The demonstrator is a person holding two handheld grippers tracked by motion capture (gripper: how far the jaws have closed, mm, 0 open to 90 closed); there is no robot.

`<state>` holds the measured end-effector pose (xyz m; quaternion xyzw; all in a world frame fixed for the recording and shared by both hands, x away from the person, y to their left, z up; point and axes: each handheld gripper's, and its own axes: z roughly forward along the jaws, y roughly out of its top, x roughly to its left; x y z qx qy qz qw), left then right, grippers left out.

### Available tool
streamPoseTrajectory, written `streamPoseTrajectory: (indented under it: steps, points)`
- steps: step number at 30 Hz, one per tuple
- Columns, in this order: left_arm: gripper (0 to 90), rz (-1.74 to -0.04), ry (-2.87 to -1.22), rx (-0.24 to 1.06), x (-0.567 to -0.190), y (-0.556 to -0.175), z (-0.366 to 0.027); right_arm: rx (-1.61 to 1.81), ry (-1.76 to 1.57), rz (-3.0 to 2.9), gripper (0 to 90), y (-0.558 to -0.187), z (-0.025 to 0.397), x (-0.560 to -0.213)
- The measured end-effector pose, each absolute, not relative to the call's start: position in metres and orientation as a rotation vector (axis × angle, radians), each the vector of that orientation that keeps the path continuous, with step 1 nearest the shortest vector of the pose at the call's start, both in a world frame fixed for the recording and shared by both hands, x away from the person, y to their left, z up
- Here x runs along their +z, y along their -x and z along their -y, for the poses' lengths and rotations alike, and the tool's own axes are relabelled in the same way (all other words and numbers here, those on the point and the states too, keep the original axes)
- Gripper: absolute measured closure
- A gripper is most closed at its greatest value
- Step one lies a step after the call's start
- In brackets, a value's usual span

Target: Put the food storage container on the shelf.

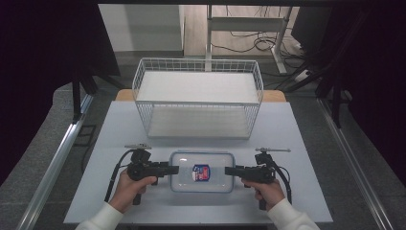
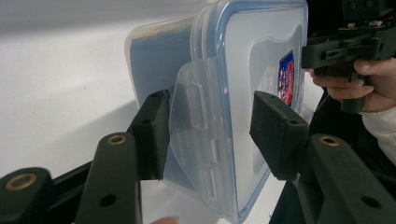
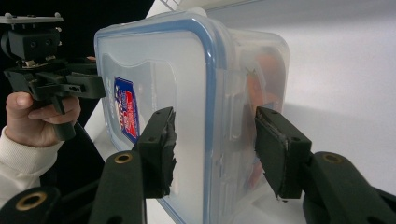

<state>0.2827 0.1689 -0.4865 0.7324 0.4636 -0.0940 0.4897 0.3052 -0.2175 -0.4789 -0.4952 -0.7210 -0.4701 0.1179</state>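
Clear plastic box (image 1: pixel 202 171) | left tool (image 1: pixel 173 169), right tool (image 1: pixel 229 170) level, inward — jaws spread, seemingly astride end latches

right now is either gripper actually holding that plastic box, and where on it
Nothing is clamped yet. The left gripper straddles the latch flap of the container with jaws open; the right gripper straddles the opposite end, also open.

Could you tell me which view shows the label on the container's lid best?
The high view: the label faces the camera, centred on the lid. In both gripper views it is seen at a steep slant, near the lid's far end.
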Motion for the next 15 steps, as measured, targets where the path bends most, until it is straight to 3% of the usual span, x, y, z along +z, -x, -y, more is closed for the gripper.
streamPoseTrajectory:
  steps: [15]
  points:
    - [49.6, -1.096, -1.771, -0.200, -0.477, -0.289, -0.174, -1.426, 1.413, 2.159, 49.1, -0.310, 0.215, -0.466]
